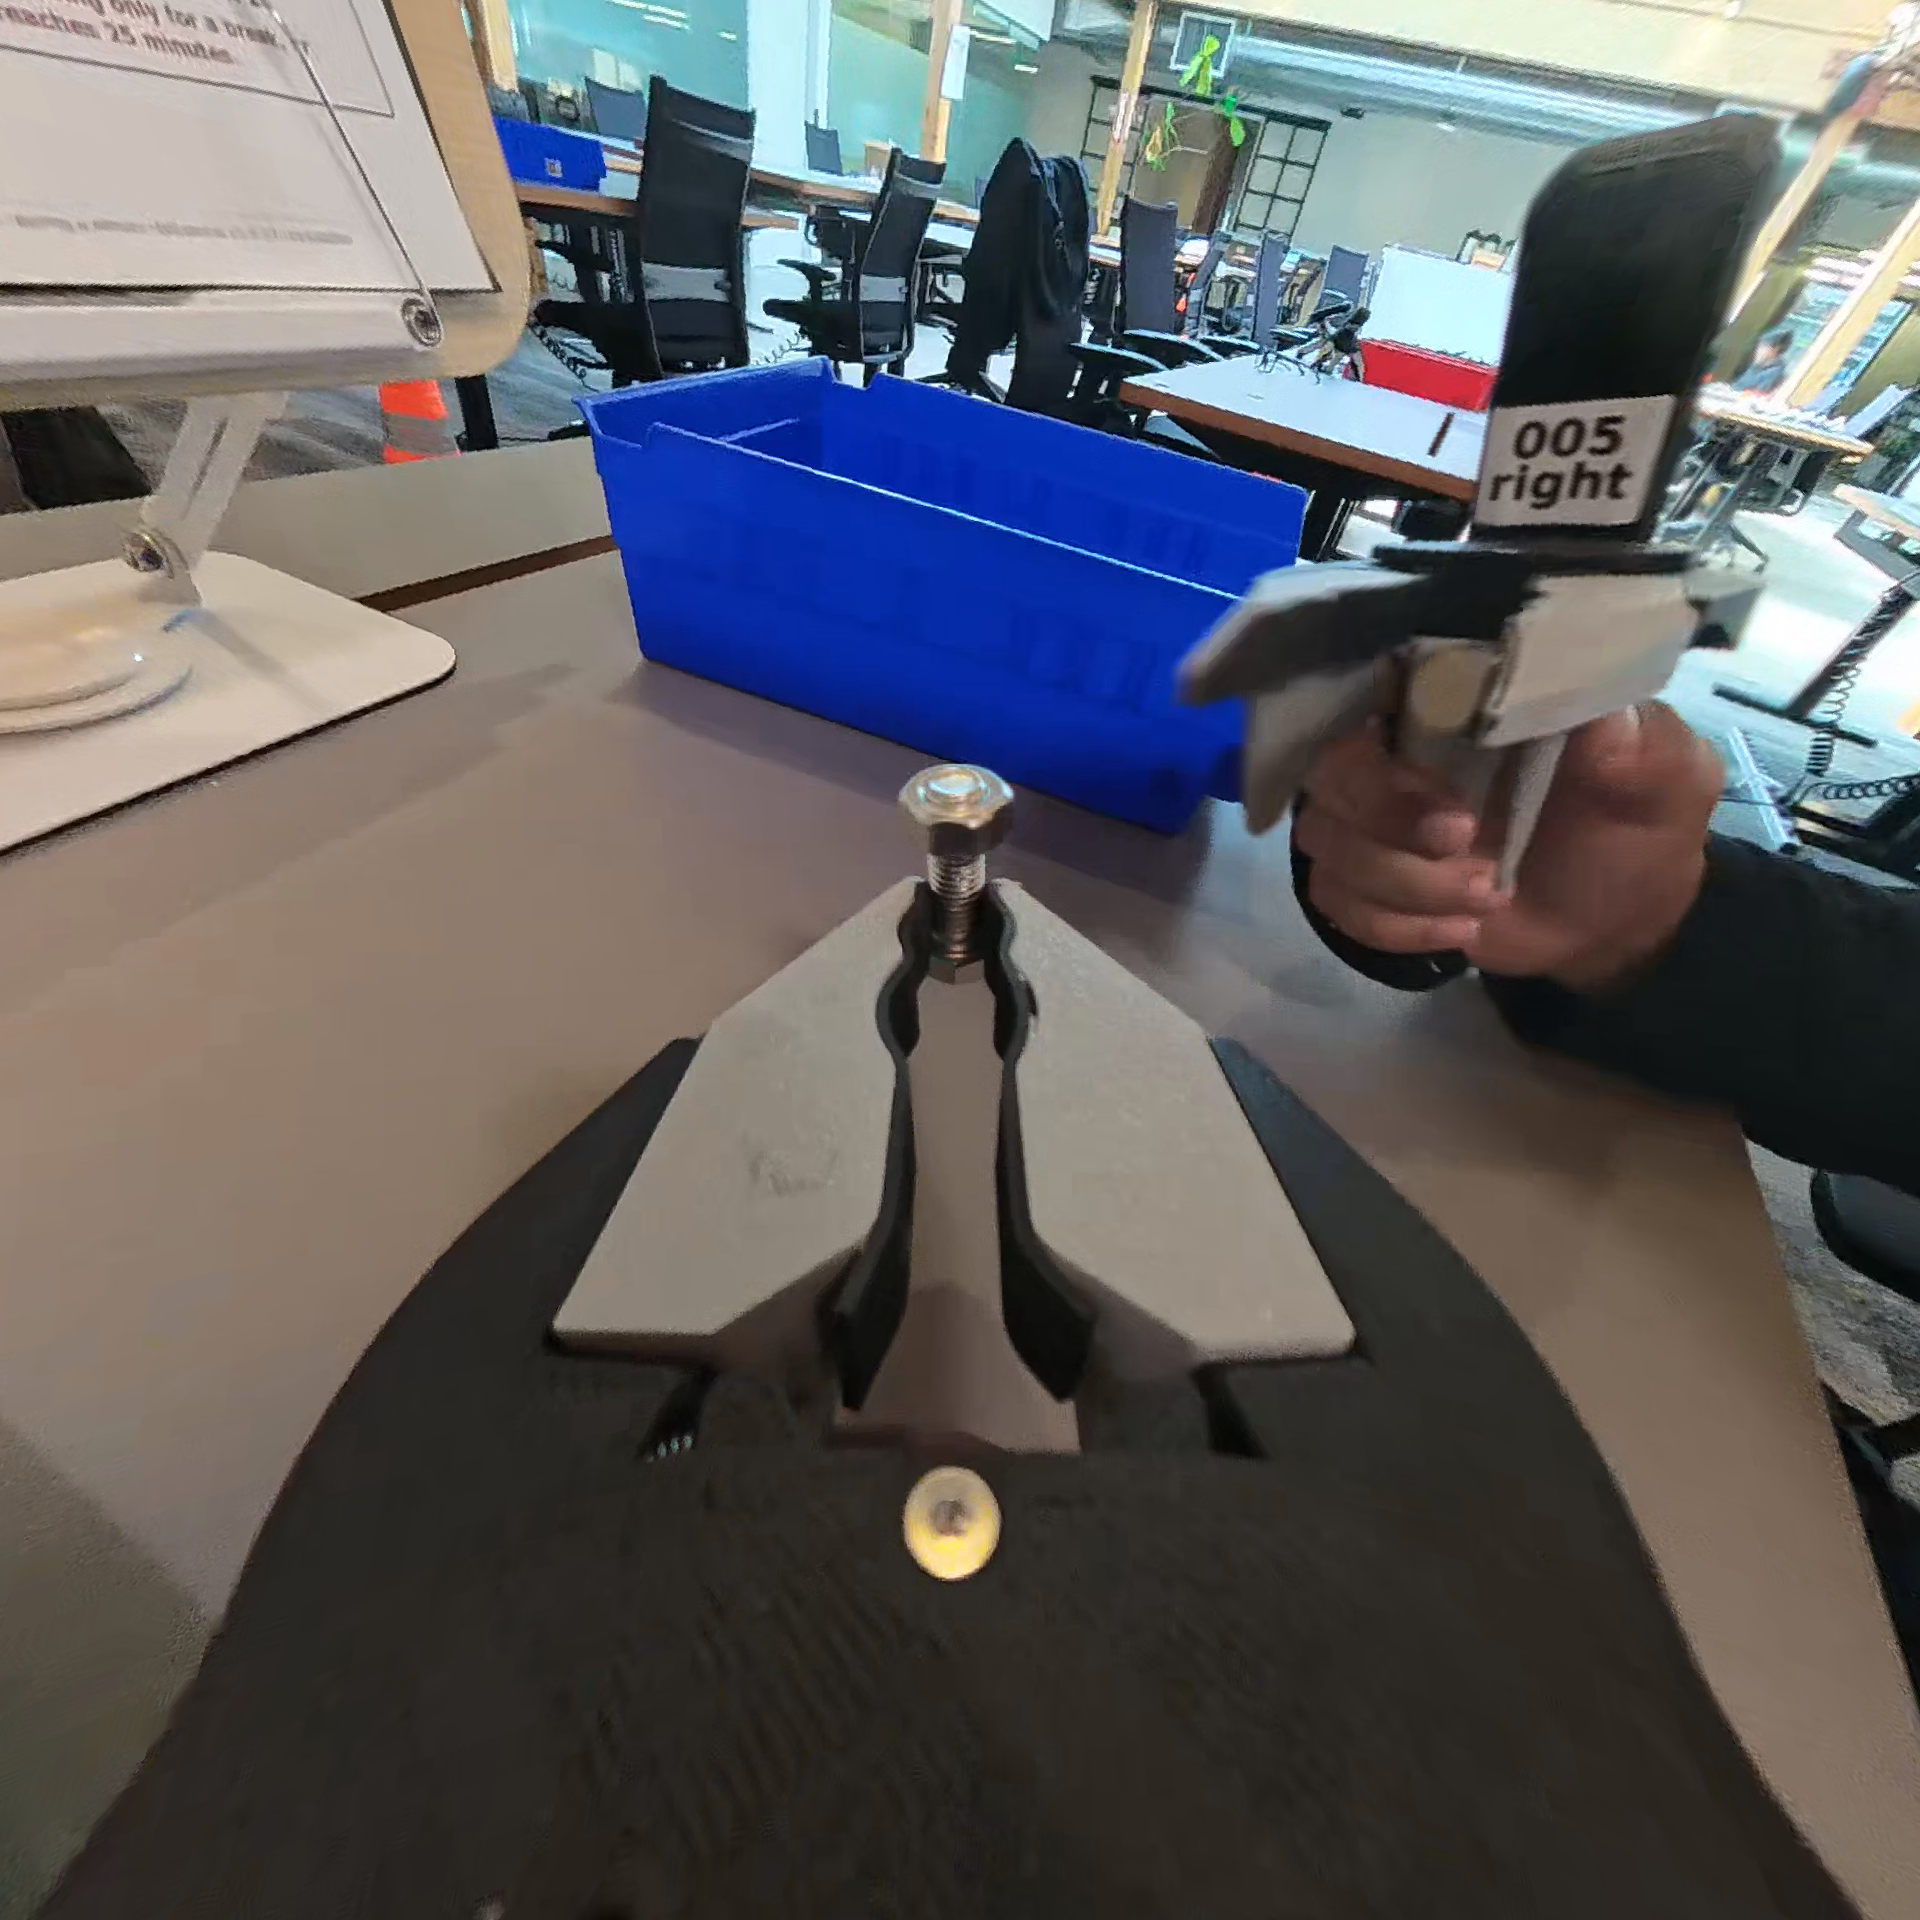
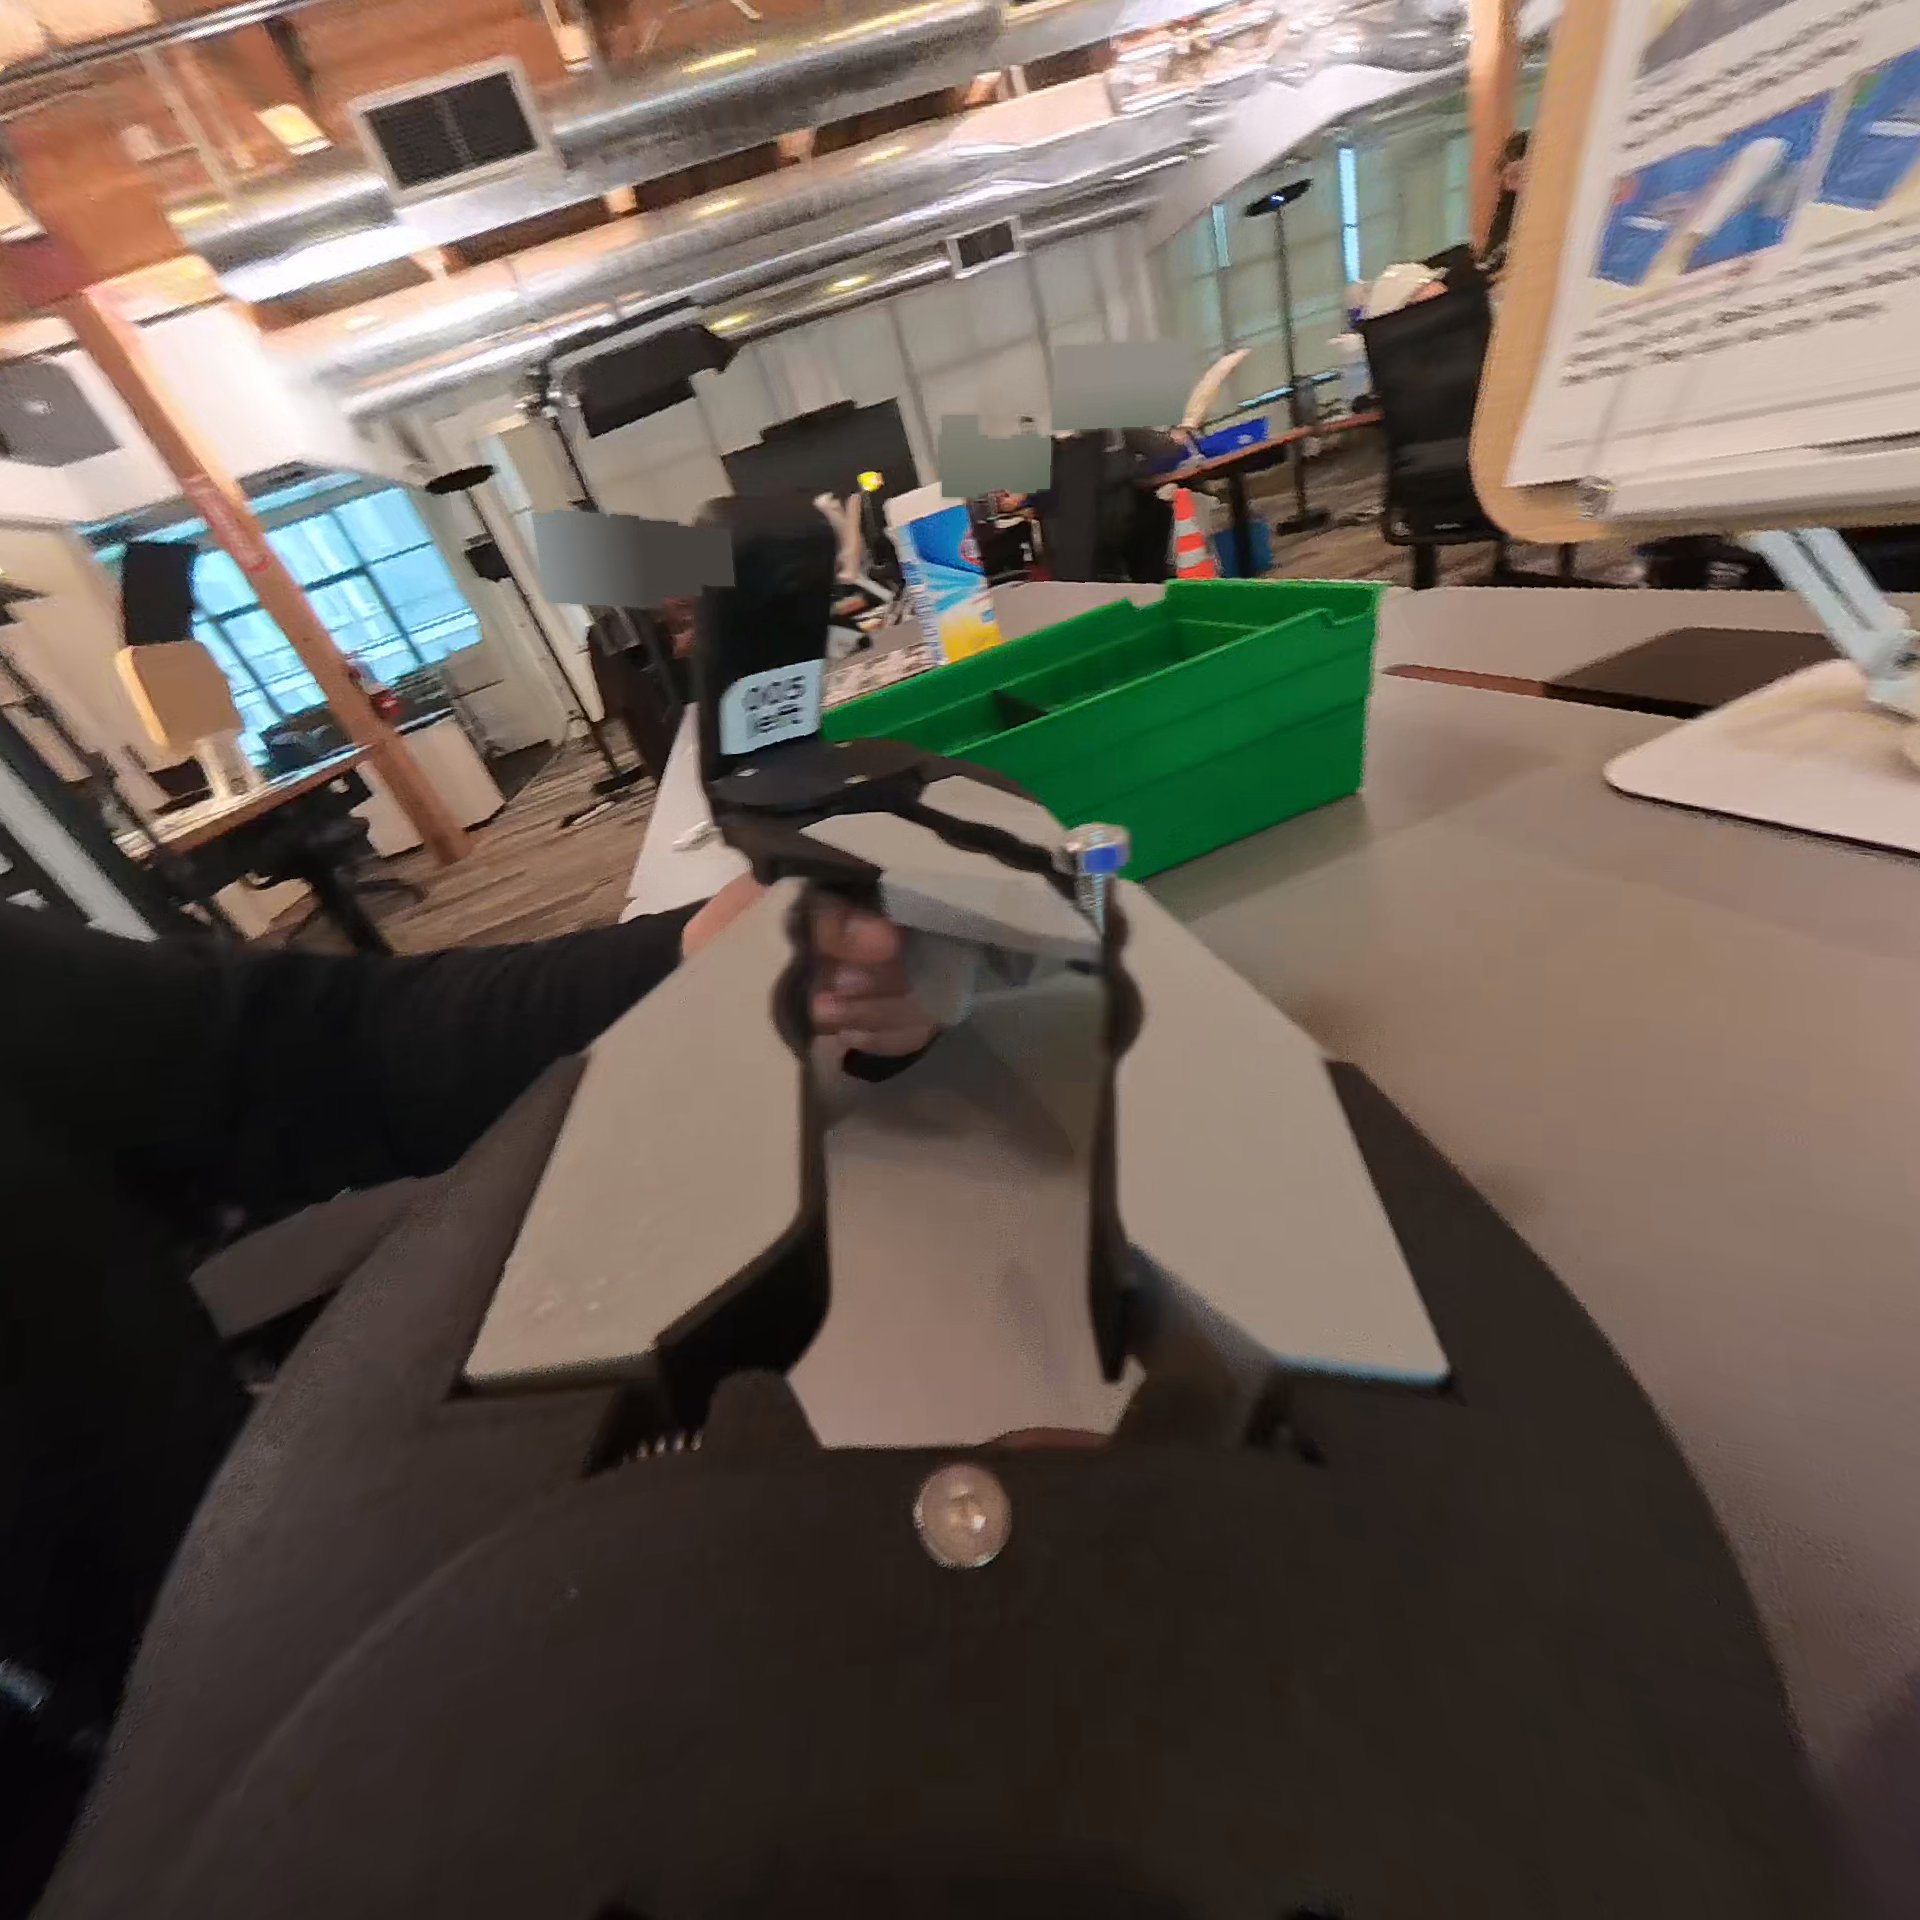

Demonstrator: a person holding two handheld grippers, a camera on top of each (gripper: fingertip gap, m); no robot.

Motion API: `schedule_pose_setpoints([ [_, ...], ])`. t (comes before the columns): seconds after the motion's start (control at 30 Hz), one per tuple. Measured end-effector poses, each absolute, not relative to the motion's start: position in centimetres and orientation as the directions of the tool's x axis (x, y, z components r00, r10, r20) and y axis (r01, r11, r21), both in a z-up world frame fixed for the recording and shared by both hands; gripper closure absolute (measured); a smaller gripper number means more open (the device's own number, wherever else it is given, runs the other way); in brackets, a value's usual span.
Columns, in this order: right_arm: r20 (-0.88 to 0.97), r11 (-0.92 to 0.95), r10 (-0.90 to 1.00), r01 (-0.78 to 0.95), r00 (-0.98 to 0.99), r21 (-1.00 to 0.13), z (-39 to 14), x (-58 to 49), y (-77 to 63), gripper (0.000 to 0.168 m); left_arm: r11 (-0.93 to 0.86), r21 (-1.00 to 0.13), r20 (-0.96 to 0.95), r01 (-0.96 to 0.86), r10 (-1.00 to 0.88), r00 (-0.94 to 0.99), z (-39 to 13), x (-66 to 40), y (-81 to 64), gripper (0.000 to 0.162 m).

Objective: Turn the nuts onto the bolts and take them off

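Over the grey tabletop (image 1: 520, 935), the left hand-held gripper (image 1: 954, 914) is nearly closed and clamps a bolt (image 1: 954, 831) upright between its fingertips, threaded shank pinched in the notch, hex head on top. A nut (image 1: 948, 966) sits on the shank just below the grip, tucked between the fingers (image 1: 790, 1091). To the right and higher, the right hand-held gripper (image 1: 1247, 727) hangs in the air, held by a hand (image 1: 1507, 852) in a dark sleeve, a little apart from the bolt and blurred. From the right wrist view, that gripper (image 2: 956, 935) stands wide open with nothing between its fingers (image 2: 675, 1143); through the gap we see the left gripper (image 2: 1081, 914) and the hand (image 2: 862, 987) on its handle. The bolt (image 2: 1091, 857) shows there too, its head poking up right at the tip of the right gripper's right-hand finger; whether the two touch I cannot tell. Behind the bolt a blue bin (image 1: 935, 582) rests on the tabletop, and in the right wrist view a green bin (image 2: 1164, 707) with dividers sits beyond the left gripper. A white stand (image 1: 208, 644) carrying a printed sheet is at the left edge of the left wrist view. Office chairs (image 1: 686, 229) and desks fill the room behind.
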State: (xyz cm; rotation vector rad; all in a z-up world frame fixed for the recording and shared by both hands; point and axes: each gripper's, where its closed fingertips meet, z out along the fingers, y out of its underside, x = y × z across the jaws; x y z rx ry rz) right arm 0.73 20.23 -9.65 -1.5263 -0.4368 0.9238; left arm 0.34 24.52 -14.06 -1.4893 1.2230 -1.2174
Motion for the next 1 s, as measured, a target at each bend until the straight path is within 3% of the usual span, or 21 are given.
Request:
schedule_pose_setpoints([
  [0.03,-0.301,-0.194,0.721,-0.234,0.624,-0.953,-9.8,0.9,20.6,0.11,-0.17,-0.968,0.166,-0.182,-0.985,0.035,-14.1,0.5,24.0,0.156],
  [0.17,-0.308,-0.263,0.681,-0.17,0.664,-0.95,-11.9,0.0,21.7,0.111,-0.101,-0.973,0.123,-0.207,-0.987,-0.099,-14.2,1.6,20.4,0.156],
  [0.27,-0.278,-0.275,0.722,-0.107,0.634,-0.956,-12.3,-1.3,20.9,0.117,-0.1,-0.969,0.101,-0.224,-0.995,0.006,-14.7,1.6,22.1,0.156],
  [0.3,-0.238,-0.231,0.792,-0.085,0.562,-0.969,-11.6,-1.9,19.4,0.168,-0.146,-0.968,0.133,-0.204,-0.988,0.075,-14.5,1.2,23.6,0.156],
  [0.37,-0.249,-0.193,0.803,-0.159,0.541,-0.968,-10.1,-1.5,18.7,0.161,-0.172,-0.965,0.134,-0.198,-0.973,0.19,-14.7,0.1,26.5,0.156],
  [0.43,-0.272,-0.208,0.734,-0.175,0.622,-0.962,-10.4,-0.1,20.2,0.125,-0.14,-0.967,0.104,-0.215,-0.98,0.171,-14.9,-0.1,26.4,0.156],
  [0.53,-0.295,-0.241,0.669,-0.176,0.682,-0.954,-11.5,0.7,21.7,0.12,-0.172,-0.963,0.169,-0.208,-0.985,0.032,-14.6,1.1,23.3,0.156],
  [0.6,-0.305,-0.273,0.643,-0.162,0.703,-0.948,-12.4,0.5,22.3,0.108,-0.14,-0.966,0.149,-0.215,-0.989,-0.024,-14.6,1.7,21.7,0.156],
  [0.77,-0.292,-0.299,0.709,-0.101,0.642,-0.949,-13.0,-1.3,21.2,0.109,-0.174,-0.952,0.176,-0.25,-0.984,0.016,-15.6,1.6,22.5,0.156],
  [0.8,-0.272,-0.286,0.762,-0.072,0.587,-0.956,-12.7,-1.8,20.1,0.149,-0.192,-0.95,0.188,-0.246,-0.981,0.037,-15.7,1.4,23.1,0.156],
  [0.87,-0.258,-0.225,0.78,-0.128,0.571,-0.966,-11.2,-1.3,19.6,0.157,-0.202,-0.947,0.192,-0.248,-0.979,0.064,-15.8,1.0,23.9,0.156],
  [0.9,-0.261,-0.206,0.754,-0.16,0.603,-0.965,-10.7,-0.5,20.1,0.147,-0.203,-0.947,0.194,-0.249,-0.979,0.062,-15.8,1.0,24.0,0.156],
  [0.93,-0.279,-0.213,0.717,-0.181,0.639,-0.96,-10.7,0.3,20.8,0.127,-0.202,-0.948,0.197,-0.247,-0.979,0.046,-15.7,1.1,23.6,0.156],
  [0.97,-0.295,-0.229,0.678,-0.188,0.673,-0.955,-11.2,0.9,21.5,0.117,-0.196,-0.95,0.197,-0.242,-0.98,0.021,-15.6,1.2,23.1,0.156],
  [1.0,-0.302,-0.25,0.65,-0.179,0.697,-0.952,-11.8,1.1,22.0,0.12,-0.185,-0.953,0.193,-0.24,-0.981,-0.009,-15.4,1.4,22.3,0.156],
])
